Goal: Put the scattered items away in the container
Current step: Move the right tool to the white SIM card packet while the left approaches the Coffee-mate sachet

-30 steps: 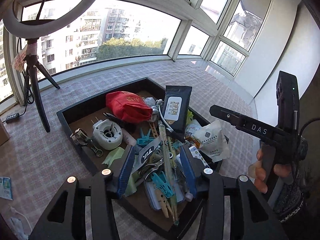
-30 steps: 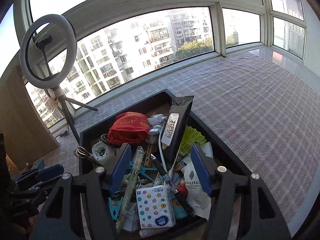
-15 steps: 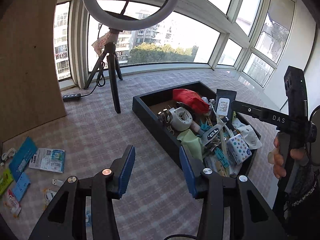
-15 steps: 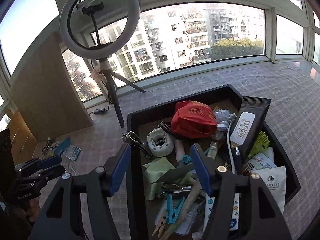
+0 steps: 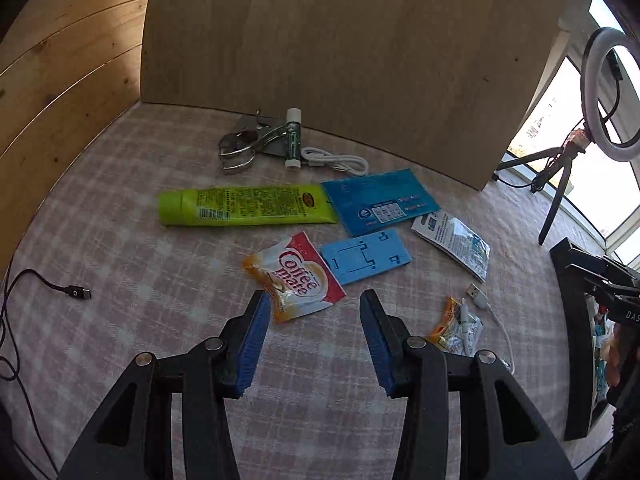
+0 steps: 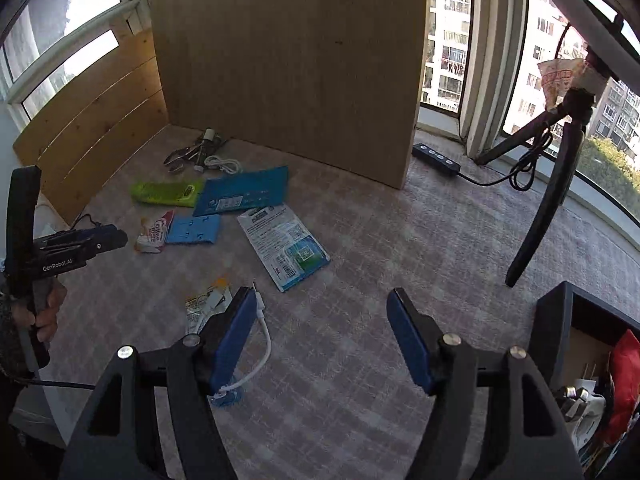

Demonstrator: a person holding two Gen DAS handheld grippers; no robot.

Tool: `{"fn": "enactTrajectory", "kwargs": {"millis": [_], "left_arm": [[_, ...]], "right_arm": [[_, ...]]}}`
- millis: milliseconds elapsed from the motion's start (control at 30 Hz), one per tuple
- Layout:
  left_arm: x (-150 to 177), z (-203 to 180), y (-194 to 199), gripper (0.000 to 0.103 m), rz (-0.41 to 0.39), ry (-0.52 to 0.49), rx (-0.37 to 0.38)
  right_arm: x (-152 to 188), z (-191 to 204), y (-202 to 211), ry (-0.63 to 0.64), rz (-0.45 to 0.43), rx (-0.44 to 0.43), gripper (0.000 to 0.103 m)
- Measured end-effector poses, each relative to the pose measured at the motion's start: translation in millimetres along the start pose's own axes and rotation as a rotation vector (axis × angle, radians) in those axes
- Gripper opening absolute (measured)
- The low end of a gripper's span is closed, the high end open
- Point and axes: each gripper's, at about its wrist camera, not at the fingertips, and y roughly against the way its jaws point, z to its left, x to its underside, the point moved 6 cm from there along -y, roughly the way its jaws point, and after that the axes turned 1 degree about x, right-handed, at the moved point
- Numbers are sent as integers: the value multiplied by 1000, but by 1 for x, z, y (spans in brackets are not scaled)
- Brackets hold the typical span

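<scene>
Hovering spread and empty, the left claw (image 5: pixel 312 300) frames the Coffee-mate sachet (image 5: pixel 294 276); the right claw (image 6: pixel 322 308) gapes above carpet (image 6: pixel 360 220).

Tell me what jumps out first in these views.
The lime-green tube lies flat mid-floor, with the big blue packet at its right end. Nearer, the red Coffee-mate sachet sits just ahead of the open left tongs, beside a small blue card.

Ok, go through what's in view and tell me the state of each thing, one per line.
left gripper: jaws open, empty
right gripper: jaws open, empty
Coffee-mate sachet: flat on cloth, crumpled
green tube: lying down, capped
lip balm: lying down, capped
white cable: coiled
container: open, partly filled
</scene>
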Motion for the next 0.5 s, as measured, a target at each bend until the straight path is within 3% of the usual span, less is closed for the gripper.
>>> {"fn": "enactTrajectory", "kwargs": {"millis": [167,333,500], "left_arm": [[-4,5,-12,44,18,29,-24],[-8,11,-21,44,30,68,-44],[-8,18,-34,44,58,76,-62]], "right_arm": [[-20,28,-62,160,98,-48,70],[-24,38,-104,291,166,-18,70],[-29,38,-122,310,177,-41,74]]}}
